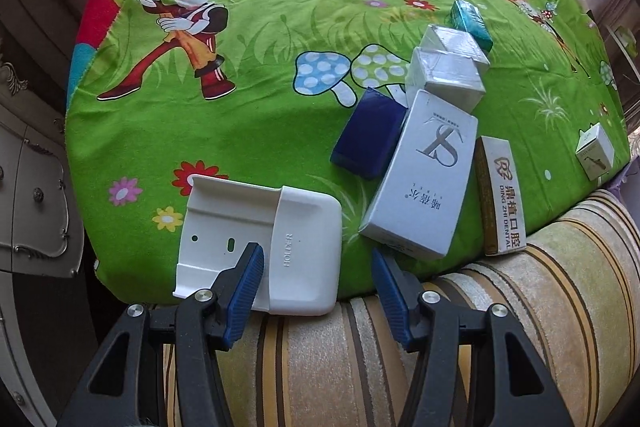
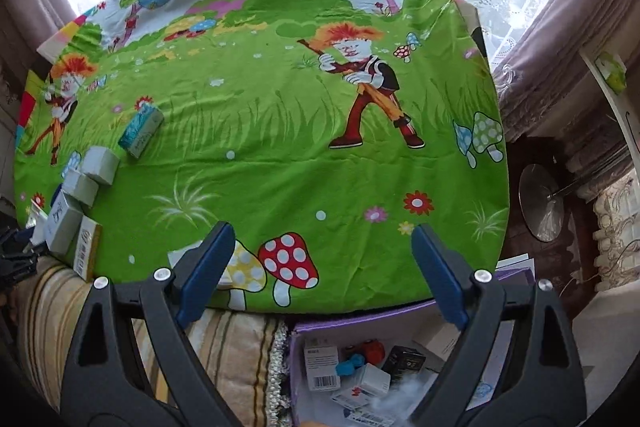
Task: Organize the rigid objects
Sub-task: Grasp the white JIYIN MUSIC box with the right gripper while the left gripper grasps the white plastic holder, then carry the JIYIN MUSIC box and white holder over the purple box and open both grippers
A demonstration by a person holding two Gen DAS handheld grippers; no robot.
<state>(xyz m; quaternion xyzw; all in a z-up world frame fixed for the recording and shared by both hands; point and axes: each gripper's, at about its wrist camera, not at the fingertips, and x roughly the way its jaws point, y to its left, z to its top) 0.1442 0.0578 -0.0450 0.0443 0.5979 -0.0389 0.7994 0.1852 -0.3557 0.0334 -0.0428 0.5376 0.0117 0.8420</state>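
Boxes (image 1: 420,171) are lying clustered on the green cloth (image 1: 240,131) while both grippers, left (image 1: 316,291) and right (image 2: 320,275), are hanging released and empty, risking nudging the edge-hanging holder (image 1: 280,247) off.

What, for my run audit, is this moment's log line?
left hand-held gripper open at white plastic holder | right hand-held gripper open, empty

Bright green cloth (image 1: 248,131) printed with cartoon children, spotted mushrooms and red, pink and yellow flowers spreads ahead of both grippers. By the left gripper's blue ribbed pads (image 1: 250,277) lies a plain white holder (image 1: 288,247). Further ahead and to the right lie a navy box (image 1: 370,135), a white box with grey lettering (image 1: 424,175), a gold-edged box (image 1: 498,195) and a teal box (image 1: 470,21). A beige striped cushion (image 1: 520,307) lies beneath.
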